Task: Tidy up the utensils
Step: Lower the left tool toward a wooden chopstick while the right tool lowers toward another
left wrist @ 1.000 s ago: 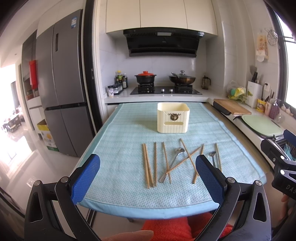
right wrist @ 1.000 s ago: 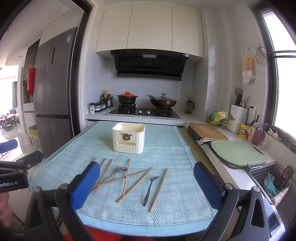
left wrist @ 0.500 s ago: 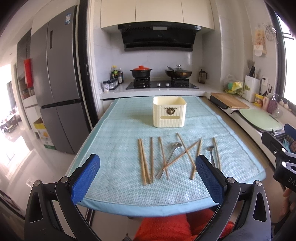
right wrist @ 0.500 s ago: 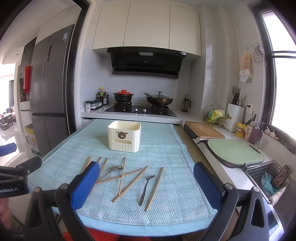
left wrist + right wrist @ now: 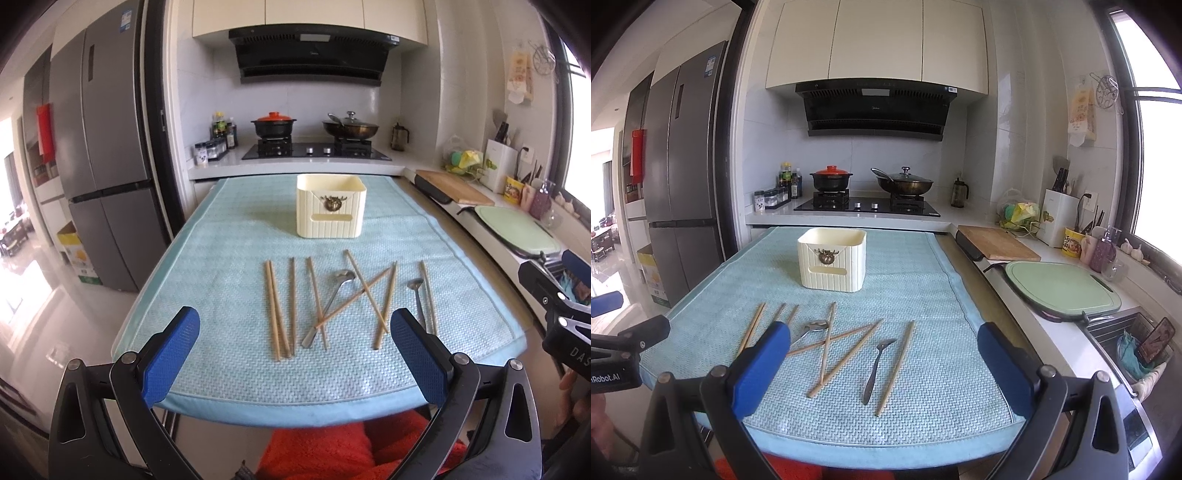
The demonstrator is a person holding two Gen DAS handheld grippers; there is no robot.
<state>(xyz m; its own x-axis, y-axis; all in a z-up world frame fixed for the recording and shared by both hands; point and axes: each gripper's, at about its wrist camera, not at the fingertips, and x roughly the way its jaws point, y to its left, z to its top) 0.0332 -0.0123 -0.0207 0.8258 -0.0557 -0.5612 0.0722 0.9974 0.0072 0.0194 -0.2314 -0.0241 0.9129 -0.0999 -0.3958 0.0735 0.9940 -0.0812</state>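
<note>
Several wooden chopsticks (image 5: 277, 308) (image 5: 845, 360) lie scattered on a light blue mat (image 5: 229, 266) (image 5: 923, 295), some crossing each other. Two metal spoons rest among them: a larger spoon (image 5: 330, 299) (image 5: 809, 330) under crossed sticks and a smaller spoon (image 5: 417, 301) (image 5: 877, 363) beside the rightmost chopstick. Behind them stands a cream ribbed holder (image 5: 331, 210) (image 5: 833, 258), empty as far as I see. My left gripper (image 5: 293, 354) hovers open at the mat's near edge. My right gripper (image 5: 882, 369) is also open, above the near right part of the mat. Neither holds anything.
A counter at the back carries a stove (image 5: 866, 205) with a red-lidded pot (image 5: 831, 177) and a wok (image 5: 905, 182). To the right are a wooden board (image 5: 997, 243), a green board (image 5: 1060, 288) and a sink (image 5: 1137, 343). A fridge (image 5: 99, 147) stands left.
Both grippers have moved slightly forward and lower toward the mat; the utensils appear a little closer. Nothing on the mat has shifted, and both grippers stay open.
</note>
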